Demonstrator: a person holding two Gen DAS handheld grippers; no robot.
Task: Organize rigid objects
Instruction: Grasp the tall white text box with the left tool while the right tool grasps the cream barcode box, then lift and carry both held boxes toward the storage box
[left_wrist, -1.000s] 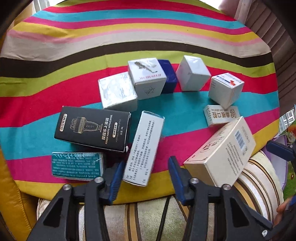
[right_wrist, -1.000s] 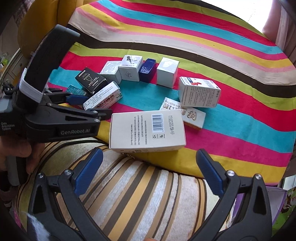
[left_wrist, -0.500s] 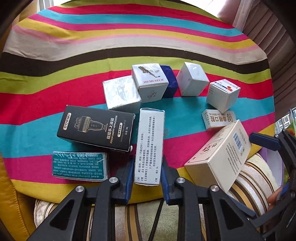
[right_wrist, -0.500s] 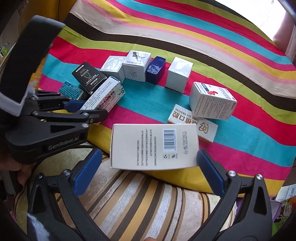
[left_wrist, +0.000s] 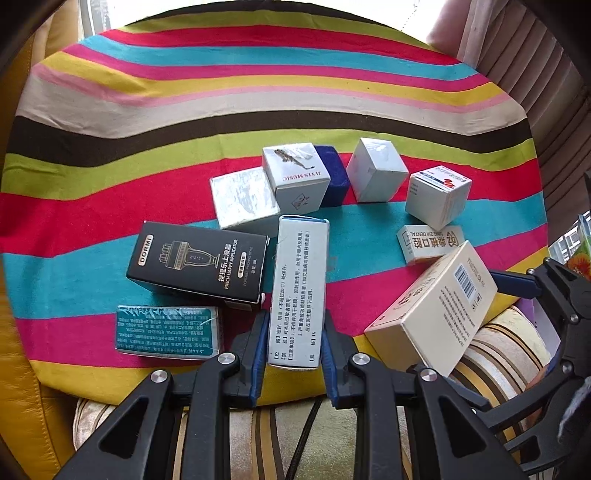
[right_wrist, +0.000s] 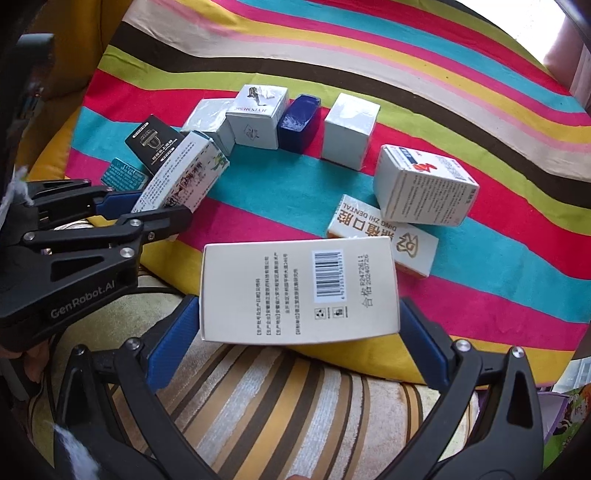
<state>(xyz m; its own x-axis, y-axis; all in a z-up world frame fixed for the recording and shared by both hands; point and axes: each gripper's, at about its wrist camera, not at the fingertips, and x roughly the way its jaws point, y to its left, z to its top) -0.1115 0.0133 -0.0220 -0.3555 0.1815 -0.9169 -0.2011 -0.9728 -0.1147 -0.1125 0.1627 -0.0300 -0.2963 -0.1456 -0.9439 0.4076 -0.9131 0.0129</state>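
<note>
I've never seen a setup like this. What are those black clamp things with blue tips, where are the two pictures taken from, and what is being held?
They are hand-held grippers, one in each of a person's hands, each with its own camera looking along its fingers. One picture is the left gripper's view, the other the right gripper's. Small cartons lie scattered on a striped cloth. The left gripper is shut on a long white box. The large cream box with a barcode sits between the right gripper's blue pads; its left pad touches the box, but a gap shows at the right pad.

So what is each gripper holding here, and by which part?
Left gripper is shut on the tall white box, pinching its near end. Right gripper straddles the barcode box; pads not pressing it.
</note>
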